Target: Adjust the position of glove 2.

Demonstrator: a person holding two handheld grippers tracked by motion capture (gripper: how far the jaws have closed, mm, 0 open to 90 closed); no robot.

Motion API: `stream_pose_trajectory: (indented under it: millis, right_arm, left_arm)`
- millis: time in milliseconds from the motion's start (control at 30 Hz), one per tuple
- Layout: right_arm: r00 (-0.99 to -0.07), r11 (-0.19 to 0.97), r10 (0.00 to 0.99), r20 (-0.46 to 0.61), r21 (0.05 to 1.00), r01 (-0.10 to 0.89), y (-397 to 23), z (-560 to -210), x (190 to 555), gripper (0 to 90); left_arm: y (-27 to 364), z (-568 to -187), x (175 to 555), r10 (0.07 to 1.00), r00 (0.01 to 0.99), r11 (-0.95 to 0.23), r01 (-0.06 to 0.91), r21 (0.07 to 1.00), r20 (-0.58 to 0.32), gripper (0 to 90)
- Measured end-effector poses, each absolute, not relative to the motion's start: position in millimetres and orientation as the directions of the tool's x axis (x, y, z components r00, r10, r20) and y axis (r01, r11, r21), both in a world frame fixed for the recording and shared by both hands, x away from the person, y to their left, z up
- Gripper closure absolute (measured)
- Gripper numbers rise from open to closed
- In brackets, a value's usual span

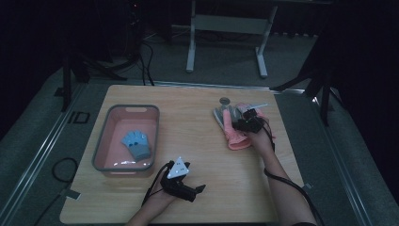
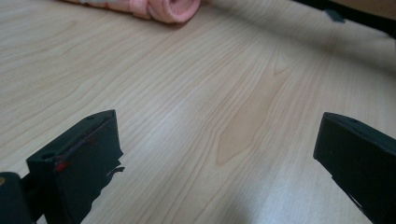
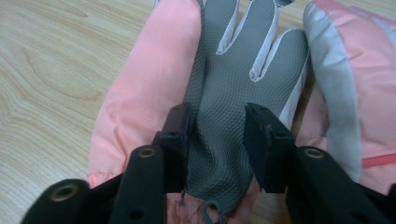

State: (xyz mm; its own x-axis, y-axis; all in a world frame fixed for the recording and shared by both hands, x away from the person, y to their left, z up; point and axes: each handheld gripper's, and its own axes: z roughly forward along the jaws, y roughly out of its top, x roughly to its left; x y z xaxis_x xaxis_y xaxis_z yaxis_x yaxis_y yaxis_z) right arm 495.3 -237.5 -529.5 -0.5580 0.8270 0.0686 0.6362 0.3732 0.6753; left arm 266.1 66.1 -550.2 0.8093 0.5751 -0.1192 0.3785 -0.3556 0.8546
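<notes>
Right gripper [image 3: 217, 140] jaws straddle pink-grey glove [image 3: 224, 93] palm at 2 o'clock, probably pinching fabric to lift. Left gripper [image 2: 215, 154] released, idling at 6 o'clock over table [image 2: 210, 93].

**Little to read beyond a floor mark**

One sign can be made out: a dark mark [image 1: 78, 117] on the grey floor just left of the wooden table [image 1: 202, 141], which reads roughly as the letters "ID". No other readable lettering, brand or number appears anywhere.
</notes>
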Motion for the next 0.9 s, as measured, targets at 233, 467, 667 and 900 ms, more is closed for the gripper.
stream_pose_trajectory:
  millis: [233,467,667,900]
  right_arm:
    - [-0.546,0.378,0.837,0.033,0.686,0.621,-230.6,-531.0,489.3,87.4]
    - [-0.499,0.269,0.858,0.123,0.721,0.639,-219.4,-507.2,470.1,88.6]
    - [-0.496,0.190,0.849,0.183,0.769,0.610,-210.6,-479.3,439.9,88.7]
    - [-0.471,0.155,0.865,0.173,0.801,0.579,-188.9,-471.3,381.4,88.6]
  left_arm:
    - [70.3,-550.8,264.4,0.590,0.798,-0.345,0.384,0.856,-0.120,0.9]
    - [73.8,-552.5,264.7,0.599,0.791,-0.337,0.392,0.856,-0.126,0.9]
    - [76.3,-550.5,263.2,0.611,0.784,-0.326,0.378,0.867,-0.112,0.9]
    - [77.7,-546.4,260.2,0.611,0.786,-0.323,0.357,0.876,-0.094,0.9]
